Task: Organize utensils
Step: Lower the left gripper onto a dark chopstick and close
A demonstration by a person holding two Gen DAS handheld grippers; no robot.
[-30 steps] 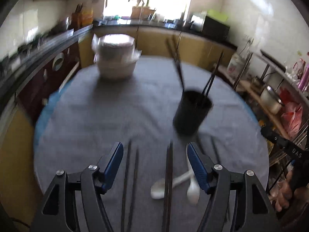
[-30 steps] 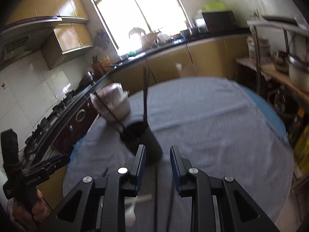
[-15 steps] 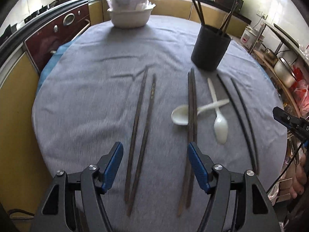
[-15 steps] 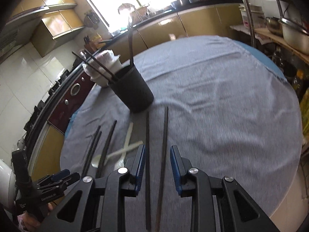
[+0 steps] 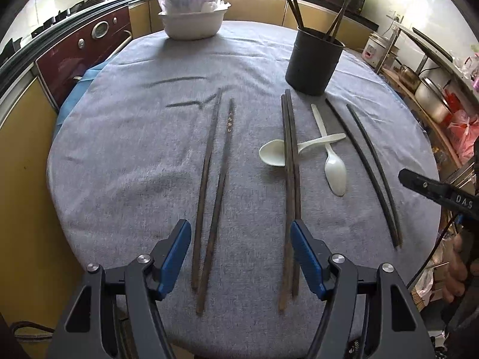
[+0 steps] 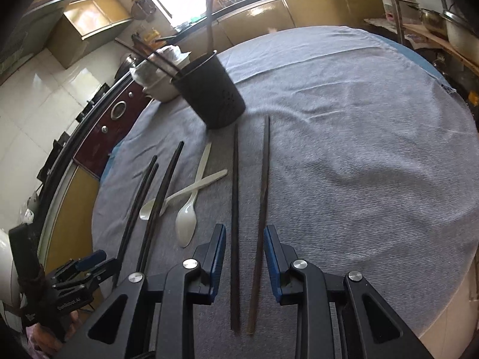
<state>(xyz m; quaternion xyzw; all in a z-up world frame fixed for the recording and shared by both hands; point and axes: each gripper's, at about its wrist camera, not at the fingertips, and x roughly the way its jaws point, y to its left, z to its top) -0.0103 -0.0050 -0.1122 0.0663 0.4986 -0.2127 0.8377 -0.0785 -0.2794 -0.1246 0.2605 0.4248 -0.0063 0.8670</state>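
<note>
While the black holder point(image 5: 312, 59) is standing at the far side, chopsticks point(image 5: 290, 179) and spoons point(image 5: 335, 170) are lying before it; left gripper point(image 5: 241, 257) and right gripper point(image 6: 244, 252) are hovering with jaws parted, empty.

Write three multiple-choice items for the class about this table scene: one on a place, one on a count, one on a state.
1. Where does the black holder stand relative to the spoons?
A. Beyond them, further from the grippers
B. Between them and the grippers
C. On top of them

2. How many white spoons lie on the cloth?
A. One
B. Two
C. Four

3. What do the right gripper fingers hold?
A. A spoon
B. The holder
C. Nothing

Answers:
1. A: the holder sits past the spoon handles, toward the bowl.
2. B: two spoons cross at their handles.
3. C: its fingers stand apart over the chopsticks, not pressing them.
</note>
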